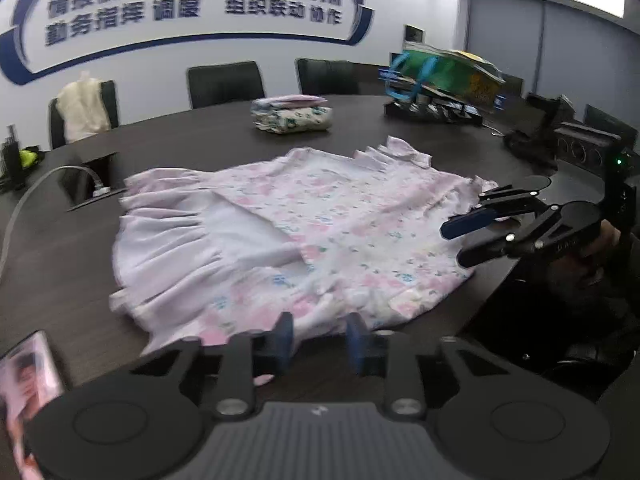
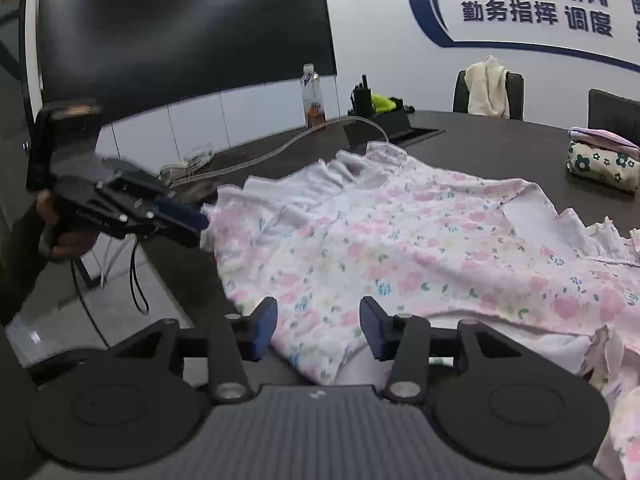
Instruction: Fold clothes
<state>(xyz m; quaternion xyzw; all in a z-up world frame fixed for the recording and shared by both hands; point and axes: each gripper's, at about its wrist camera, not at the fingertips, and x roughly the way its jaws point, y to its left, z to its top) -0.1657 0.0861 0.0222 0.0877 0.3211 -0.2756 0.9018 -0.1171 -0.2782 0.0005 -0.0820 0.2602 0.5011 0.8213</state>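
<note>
Pink floral dress point(image 1: 312, 224) lies spread between both gaping tongs.

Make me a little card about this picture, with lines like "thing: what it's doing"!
dress: pink flowers, spread flat on the table, hem partly flipped up
table: dark, round-edged
left tongs: open, at the dress's near edge
right tongs: open, over the dress's edge
folded clothes: small stack at the table's far side
bottle: upright, far edge of the table
chairs: dark, behind the table; one has a cream garment draped on it
</note>
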